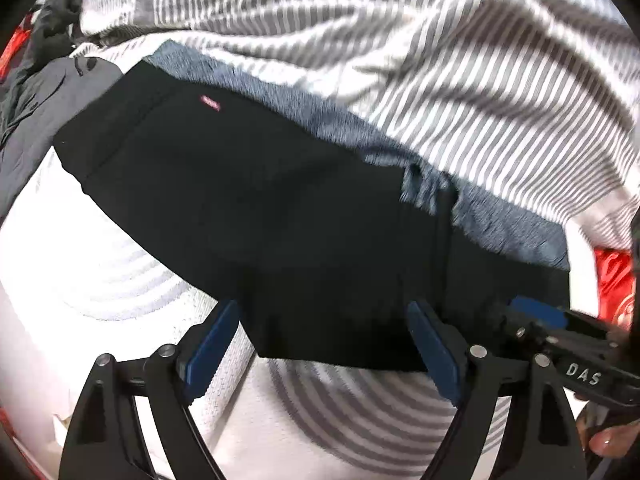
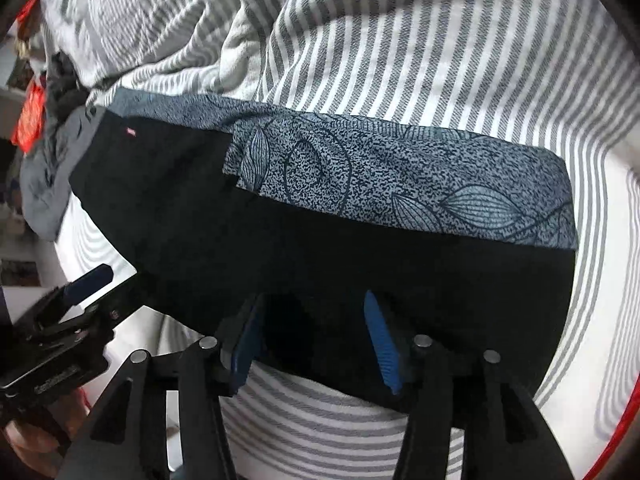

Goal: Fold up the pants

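Black pants (image 1: 260, 208) lie folded lengthwise on a striped bedsheet (image 1: 360, 408), with a small red label (image 1: 211, 103) near the far left end. They also show in the right wrist view (image 2: 280, 248). A blue-grey leaf-patterned garment (image 2: 400, 184) lies behind and partly under them. My left gripper (image 1: 320, 332) is open, its blue pads either side of the pants' near edge. My right gripper (image 2: 316, 328) is open, its pads straddling the same near edge further right. The right gripper shows at the left wrist view's right edge (image 1: 540, 316).
A grey-and-white striped duvet (image 2: 400, 40) is bunched behind the garments. Dark and grey clothes (image 2: 52, 168) are piled at the far left. A red object (image 1: 614, 280) sits at the right bed edge. The left gripper (image 2: 86, 280) shows at the lower left of the right wrist view.
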Motion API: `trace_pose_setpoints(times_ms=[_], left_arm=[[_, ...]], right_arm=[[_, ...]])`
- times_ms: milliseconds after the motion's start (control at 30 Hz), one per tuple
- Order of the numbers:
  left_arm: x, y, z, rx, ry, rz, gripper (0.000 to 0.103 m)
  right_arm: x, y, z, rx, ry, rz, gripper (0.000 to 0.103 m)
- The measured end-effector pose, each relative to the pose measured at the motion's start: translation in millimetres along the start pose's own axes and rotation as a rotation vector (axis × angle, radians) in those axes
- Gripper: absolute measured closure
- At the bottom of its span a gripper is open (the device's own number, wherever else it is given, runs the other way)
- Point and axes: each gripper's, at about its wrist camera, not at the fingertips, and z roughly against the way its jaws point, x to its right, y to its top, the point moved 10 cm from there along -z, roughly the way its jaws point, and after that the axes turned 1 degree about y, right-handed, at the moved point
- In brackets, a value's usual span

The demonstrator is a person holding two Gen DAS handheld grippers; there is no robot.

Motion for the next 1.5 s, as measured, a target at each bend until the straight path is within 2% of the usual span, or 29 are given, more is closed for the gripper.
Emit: trace_pose_setpoints(times_ms=[167,367,633,833,1067,1233,1500], left_arm=[[-2.4,4.2,1.0,-0.011,0.015,0.001,0.016],[-4.7,6.1,-5.8,-0.03,0.004,-0.007,0.016],[-15.3,12.1,-9.6,-0.058,-0.036,-0.054,0.016],[-56.5,32.8,-1.0,-0.052,-0.046,-0.073,0.016],[-144.4,62.4,4.1,-0.03,-0.014,0.048,0.016],[-198.1,78.4,2.9,-0.008,0.005,0.159,0.016],[-242.0,94.6,-16.8,-0.027,-0.061,0.31,0.016]], right_arm=[[0.8,-13.1,9.3,0.024,0.016,-0.033,0.038],[1.3,-20.1,19.7,0.042,-0.008,-0.065,0.027],[-11.0,-20.9,24.2,0.078,-0.088,-0.144,0.025],[-48.8,-22.9,13.4,0.074,-0.118,-0.176,0.025],[-112.5,-8.3,-17.8,0.025,-0.103,-0.126,0.025],[-156.5,15.5,-33.1,0.01,-0.09,-0.055,0.025],[-191.8,43.4,-53.7,-0.013,-0.107,0.025,0.025]])
